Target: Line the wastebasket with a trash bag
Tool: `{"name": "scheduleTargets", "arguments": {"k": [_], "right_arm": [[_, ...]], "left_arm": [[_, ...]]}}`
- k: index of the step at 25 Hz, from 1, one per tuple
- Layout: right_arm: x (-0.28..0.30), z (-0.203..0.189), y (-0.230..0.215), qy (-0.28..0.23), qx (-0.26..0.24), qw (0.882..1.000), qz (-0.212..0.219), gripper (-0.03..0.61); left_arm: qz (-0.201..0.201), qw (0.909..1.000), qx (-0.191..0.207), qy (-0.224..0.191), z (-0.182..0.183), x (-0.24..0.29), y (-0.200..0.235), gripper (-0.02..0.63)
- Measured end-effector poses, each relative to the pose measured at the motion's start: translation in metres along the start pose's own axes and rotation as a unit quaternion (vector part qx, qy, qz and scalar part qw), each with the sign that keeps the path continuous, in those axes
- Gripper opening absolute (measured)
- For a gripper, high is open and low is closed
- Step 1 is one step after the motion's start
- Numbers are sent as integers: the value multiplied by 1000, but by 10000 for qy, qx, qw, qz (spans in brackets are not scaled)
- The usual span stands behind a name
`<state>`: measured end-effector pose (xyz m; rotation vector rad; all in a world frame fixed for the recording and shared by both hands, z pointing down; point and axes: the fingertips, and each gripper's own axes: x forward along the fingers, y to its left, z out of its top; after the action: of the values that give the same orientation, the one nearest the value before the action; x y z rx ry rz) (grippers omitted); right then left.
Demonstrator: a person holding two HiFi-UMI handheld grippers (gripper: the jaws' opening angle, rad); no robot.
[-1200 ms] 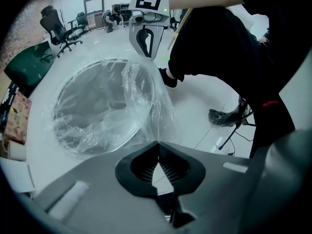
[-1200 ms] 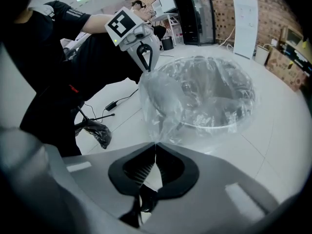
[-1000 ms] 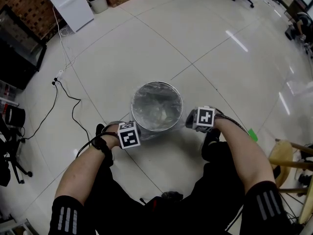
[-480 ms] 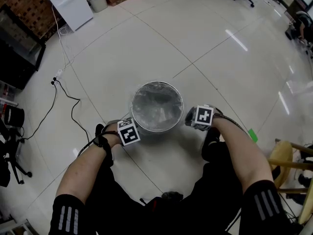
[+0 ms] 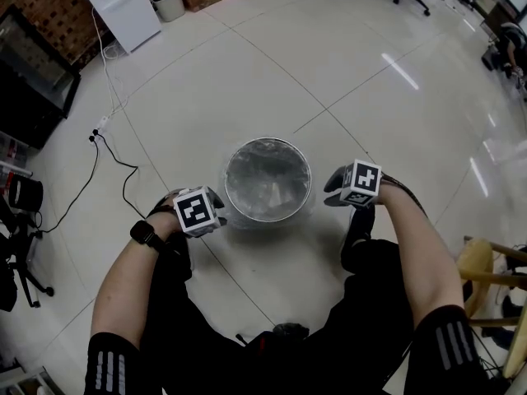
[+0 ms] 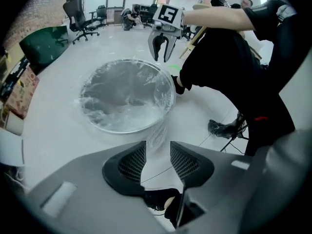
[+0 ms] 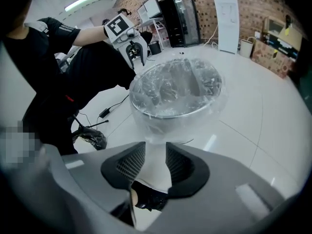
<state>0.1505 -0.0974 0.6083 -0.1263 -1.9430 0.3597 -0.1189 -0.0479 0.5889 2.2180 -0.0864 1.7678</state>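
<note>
Both hand-held grippers have drawn back from the wastebasket's rim since a second ago, outward to either side, and their jaws have just been opening with nothing pinched between them.

You stand on one pale tiled floor. On it sits one round wastebasket, straight in front of you, between your two hands. One clear trash bag lines it: the film fills the inside and is folded over the rim all the way round.

You hold two hand-held grippers, each with one marker cube. The left hand-held gripper hangs just beside the basket's left wall, its jaws a narrow gap apart; a loose fold of the bag's skirt shows just beyond its tips, not gripped. The right hand-held gripper hangs near the right wall, jaws likewise narrowly apart and empty.

Only the head view shows the full mouth from above, plus one white cabinet, one small bin, one black cable and one watch on your left wrist. Only the gripper views show the film hanging down the outside wall, and each shows the opposite gripper beyond the basket. The left gripper view alone shows one office chair.
</note>
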Motion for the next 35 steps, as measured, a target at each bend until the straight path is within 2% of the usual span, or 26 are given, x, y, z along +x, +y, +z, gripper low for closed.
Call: {"name": "scheduleTargets", "arguments": {"k": [2, 4, 6, 8, 12, 18, 20, 29, 35], "right_arm": [[-9, 6, -9, -69, -90, 9997, -238, 155], [-17, 15, -19, -182, -175, 9985, -487, 184], [-21, 27, -26, -309, -265, 9968, -694, 212], [-22, 36, -31, -354, -400, 9949, -855, 238], [-17, 44, -36, -299, -573, 9934, -943, 283], [-1, 47, -41, -112, -671, 9939, -873, 290], [3, 46, -43, -1, -714, 9940, -830, 293], [28, 36, -54, 276, -709, 9932, -883, 299], [24, 31, -54, 239, -491, 9950, -840, 299]], "left_arm": [[99, 9995, -128, -284, 8, -13, 10, 149], [361, 9971, -201, -632, 19, -25, 26, 172], [750, 9945, -147, -720, 20, -33, 46, 198], [886, 9935, -4, -719, 19, -32, 56, 227], [754, 9944, 280, -688, 22, -19, 64, 270], [773, 9923, 602, -761, 38, -8, 84, 316], [716, 9928, 637, -719, 41, -7, 89, 359], [443, 9952, 206, -844, 35, -2, 100, 411], [605, 9936, 89, -951, 33, -14, 109, 408]]}}
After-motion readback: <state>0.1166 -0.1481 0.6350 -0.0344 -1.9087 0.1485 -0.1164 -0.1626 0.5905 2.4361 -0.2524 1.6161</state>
